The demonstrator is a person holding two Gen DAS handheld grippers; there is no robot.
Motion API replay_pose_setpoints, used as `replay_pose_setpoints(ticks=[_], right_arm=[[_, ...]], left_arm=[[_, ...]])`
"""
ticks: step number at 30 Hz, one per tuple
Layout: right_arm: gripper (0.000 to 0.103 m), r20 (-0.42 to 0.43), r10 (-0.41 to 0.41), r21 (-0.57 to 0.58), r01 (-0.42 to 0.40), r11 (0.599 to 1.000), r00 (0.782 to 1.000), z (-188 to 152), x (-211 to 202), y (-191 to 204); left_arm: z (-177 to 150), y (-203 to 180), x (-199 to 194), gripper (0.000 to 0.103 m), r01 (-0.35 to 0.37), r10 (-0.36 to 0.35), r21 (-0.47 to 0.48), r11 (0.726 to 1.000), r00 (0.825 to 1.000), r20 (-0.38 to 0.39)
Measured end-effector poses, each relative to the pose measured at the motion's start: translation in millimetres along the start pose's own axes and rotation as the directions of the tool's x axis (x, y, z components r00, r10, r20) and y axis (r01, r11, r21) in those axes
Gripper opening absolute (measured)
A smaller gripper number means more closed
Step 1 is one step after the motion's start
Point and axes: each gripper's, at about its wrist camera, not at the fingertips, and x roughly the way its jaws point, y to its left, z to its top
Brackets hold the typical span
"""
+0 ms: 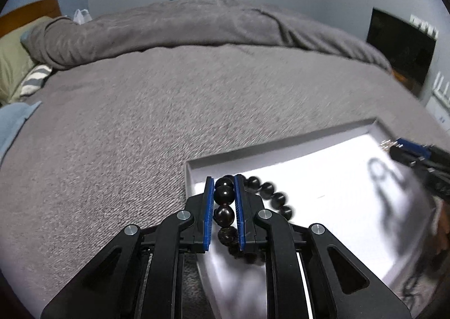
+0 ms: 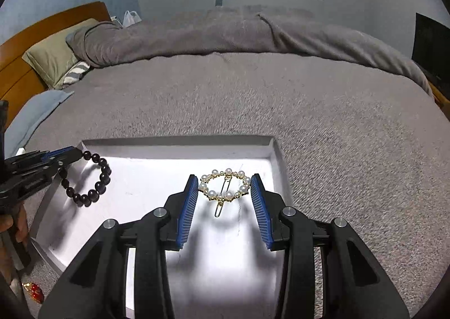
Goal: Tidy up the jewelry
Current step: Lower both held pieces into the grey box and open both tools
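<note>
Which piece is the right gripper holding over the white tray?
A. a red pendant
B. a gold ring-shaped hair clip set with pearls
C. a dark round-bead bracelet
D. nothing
B: the right gripper spans the gold ring-shaped pearl hair clip above the white tray, its shadow cast below.

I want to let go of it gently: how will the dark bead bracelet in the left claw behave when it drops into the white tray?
The dark bead bracelet looks floppy: its free loop sags from the left claw, so it will probably collapse into a heap. Strung round beads may shift slightly, but the white tray has raised walls that should contain them.
</note>
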Motion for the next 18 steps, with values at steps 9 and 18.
replay_pose_setpoints(ticks=[9,18], right_arm=[[0.039,-0.050,-0.024,-0.035,0.022,0.999,0.998,-6,17,4],[0.040,-0.056,-0.029,-0.037,0.027,0.999,0.998,-8,17,5]], left_arm=[[-8,-5,11,0.015,-0.052,0.053,0.063,0.997,0.999,-0.010],[-8,-10,13,0.020,-0.056,0.057,0.089,0.994,0.998,-0.012]])
